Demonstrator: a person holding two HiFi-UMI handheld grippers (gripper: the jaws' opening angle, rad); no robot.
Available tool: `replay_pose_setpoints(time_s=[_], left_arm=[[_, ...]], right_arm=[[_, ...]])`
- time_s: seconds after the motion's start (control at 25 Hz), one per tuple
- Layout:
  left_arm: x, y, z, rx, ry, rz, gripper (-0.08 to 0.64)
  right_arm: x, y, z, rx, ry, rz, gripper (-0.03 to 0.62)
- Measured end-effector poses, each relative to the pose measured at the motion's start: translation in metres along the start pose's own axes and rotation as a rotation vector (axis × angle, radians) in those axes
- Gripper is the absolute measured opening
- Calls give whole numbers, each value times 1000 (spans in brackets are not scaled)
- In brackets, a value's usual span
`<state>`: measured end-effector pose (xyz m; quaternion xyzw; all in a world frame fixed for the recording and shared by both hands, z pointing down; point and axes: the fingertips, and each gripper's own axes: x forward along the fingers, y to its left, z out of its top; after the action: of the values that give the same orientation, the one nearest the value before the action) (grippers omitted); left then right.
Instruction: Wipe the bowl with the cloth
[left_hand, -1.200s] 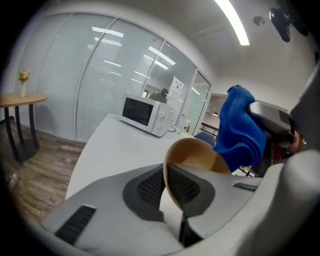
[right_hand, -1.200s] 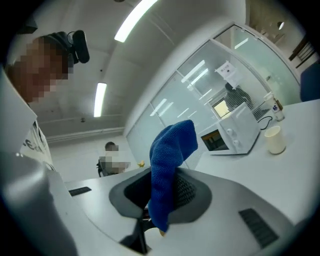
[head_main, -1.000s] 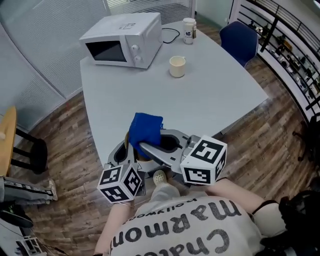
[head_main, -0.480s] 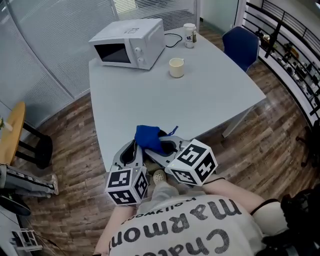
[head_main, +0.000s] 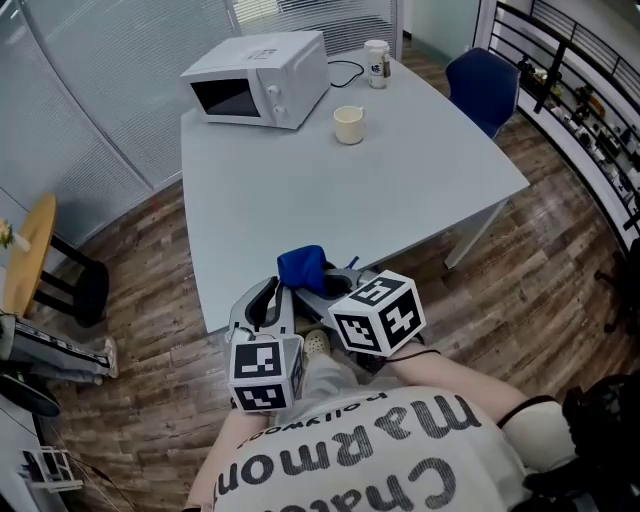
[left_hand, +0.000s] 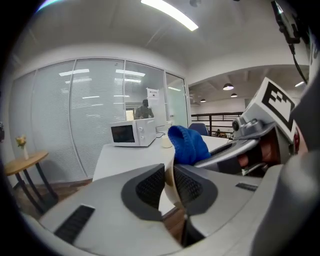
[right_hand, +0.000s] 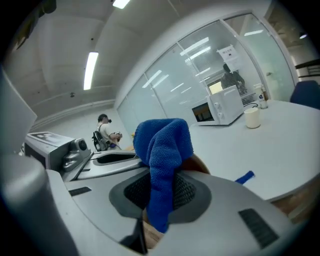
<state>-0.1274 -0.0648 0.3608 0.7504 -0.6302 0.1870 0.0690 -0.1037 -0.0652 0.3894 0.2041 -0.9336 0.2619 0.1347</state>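
Slippage is risked: the bowl (left_hand: 168, 176), by the near edge of the table (head_main: 300, 190), is seemingly pinched by the left gripper (left_hand: 169, 189), whose jaws have just been opening; the cloth (right_hand: 162, 145) is clamped in the right gripper (right_hand: 159, 192).

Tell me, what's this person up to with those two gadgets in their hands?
A person holds a gripper in each hand, close to the body, at the near edge of a grey table, and seems to be wiping a bowl. The right gripper is clamped on a bunched blue cloth that sits right by the bowl's rim. The left gripper has that rim between its jaws. They have just been opening, and whether they grip it now is unclear.
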Motion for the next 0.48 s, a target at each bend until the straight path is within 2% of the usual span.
replay_pose_setpoints(time_s=[0.32, 0.48], left_arm=[[1, -18, 12, 61, -51, 19, 69], [3, -23, 22, 85, -83, 41, 69]], right_arm=[[-13, -18, 9, 199, -125, -38, 64], [-21, -26, 17, 265, -188, -36, 64]])
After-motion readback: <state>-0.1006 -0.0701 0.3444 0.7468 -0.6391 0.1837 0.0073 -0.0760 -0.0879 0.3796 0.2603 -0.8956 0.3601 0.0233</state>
